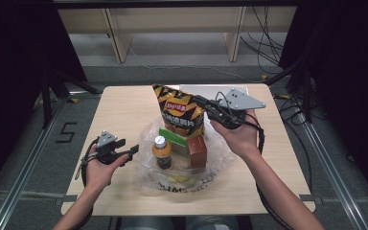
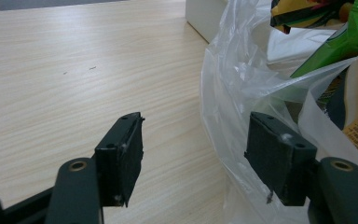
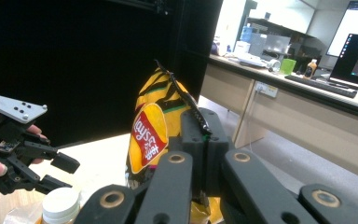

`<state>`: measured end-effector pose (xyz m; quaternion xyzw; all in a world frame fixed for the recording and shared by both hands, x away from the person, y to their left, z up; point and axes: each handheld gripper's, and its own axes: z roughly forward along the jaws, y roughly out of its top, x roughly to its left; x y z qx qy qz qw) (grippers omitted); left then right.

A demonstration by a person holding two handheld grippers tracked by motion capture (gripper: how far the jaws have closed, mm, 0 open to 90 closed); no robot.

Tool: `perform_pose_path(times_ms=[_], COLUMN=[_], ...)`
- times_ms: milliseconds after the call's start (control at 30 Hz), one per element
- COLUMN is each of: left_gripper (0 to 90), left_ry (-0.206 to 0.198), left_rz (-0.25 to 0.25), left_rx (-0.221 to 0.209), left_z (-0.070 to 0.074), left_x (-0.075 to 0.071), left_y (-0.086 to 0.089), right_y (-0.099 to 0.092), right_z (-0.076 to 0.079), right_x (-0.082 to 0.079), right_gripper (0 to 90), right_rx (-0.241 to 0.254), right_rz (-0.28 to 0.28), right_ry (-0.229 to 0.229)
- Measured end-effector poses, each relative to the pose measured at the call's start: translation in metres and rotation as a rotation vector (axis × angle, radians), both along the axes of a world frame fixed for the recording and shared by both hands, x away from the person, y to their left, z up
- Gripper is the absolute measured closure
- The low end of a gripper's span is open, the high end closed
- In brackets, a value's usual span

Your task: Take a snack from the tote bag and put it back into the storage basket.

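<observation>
My light wooden rectangular table [image 1: 124, 108] stands on grey floor [image 1: 172, 52]; beyond it, pale wooden shelving [image 1: 172, 21]; black curtains [image 1: 9, 48] flank it.

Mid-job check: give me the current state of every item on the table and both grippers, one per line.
chip bag: upright, top edge pinched, bottom in the bag
right gripper: jaws shut on chip bag
left gripper: jaws open, plastic film between them
plastic bag: open, lying on the table
bottle: capped, upright in plastic bag
brown carton: upright in plastic bag
green packet: inside plastic bag
</observation>
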<state>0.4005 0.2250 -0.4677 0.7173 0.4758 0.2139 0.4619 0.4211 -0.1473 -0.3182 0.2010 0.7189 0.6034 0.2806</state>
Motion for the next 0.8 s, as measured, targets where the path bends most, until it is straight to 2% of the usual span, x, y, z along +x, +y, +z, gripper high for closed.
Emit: perform_pose_path(times_ms=[33, 67, 100, 167, 200, 233, 267, 400, 500, 567, 633, 667, 733, 767, 800], left_gripper=[35.7, 35.7, 35.7, 35.7, 35.7, 35.7, 35.7, 35.7, 35.7, 35.7, 35.7, 35.7, 35.7, 35.7, 35.7], left_ry=[0.000, 0.001, 0.001, -0.001, -0.001, 0.000, 0.000, 0.002, 0.006, 0.004, 0.005, 0.006, 0.005, 0.005, 0.004], left_rz=[0.000, 0.001, 0.003, 0.001, 0.002, 0.004, 0.004, -0.002, 0.007, 0.003, 0.003, 0.006, 0.006, 0.005, 0.005], left_rx=[-0.002, -0.006, -0.006, -0.002, -0.003, -0.004, -0.004, -0.005, -0.013, -0.014, -0.012, -0.013, -0.009, -0.010, -0.010], left_z=[0.000, 0.000, 0.000, 0.001, 0.001, 0.001, 0.001, 0.000, 0.000, -0.001, -0.001, 0.000, 0.000, 0.000, 0.000], left_x=[0.000, 0.000, 0.000, 0.000, 0.000, 0.000, 0.000, 0.000, 0.000, 0.001, 0.001, 0.000, 0.000, 0.000, 0.000], left_y=[0.000, 0.000, 0.000, 0.000, 0.000, 0.000, 0.000, -0.001, -0.001, -0.001, -0.001, -0.001, -0.001, -0.001, -0.001], right_y=[-0.001, 0.000, 0.000, -0.001, -0.001, -0.001, -0.001, -0.004, -0.004, -0.006, -0.006, -0.007, -0.007, -0.008, -0.008], right_z=[0.001, 0.002, 0.003, 0.005, 0.007, 0.008, 0.008, 0.015, 0.016, 0.018, 0.019, 0.020, 0.022, 0.023, 0.025], right_x=[0.000, -0.001, 0.000, -0.001, 0.000, -0.001, -0.001, -0.001, -0.003, -0.003, -0.004, -0.003, -0.006, -0.006, -0.007], right_gripper=[90.0, 90.0, 90.0, 90.0, 90.0, 90.0, 90.0, 90.0, 90.0, 90.0, 90.0, 90.0, 90.0, 90.0, 90.0], right_rx=[-0.004, -0.001, 0.001, 0.004, 0.003, 0.014, 0.014, 0.010, 0.021, 0.019, 0.032, 0.026, 0.032, 0.027, 0.031], right_rz=[-0.001, -0.001, -0.004, -0.003, -0.006, -0.007, -0.007, -0.011, -0.016, -0.017, -0.021, -0.021, -0.019, -0.024, -0.033], right_ry=[-0.007, 0.005, -0.010, 0.006, -0.018, 0.001, 0.001, -0.031, -0.013, -0.029, -0.023, -0.039, -0.018, -0.048, -0.044])
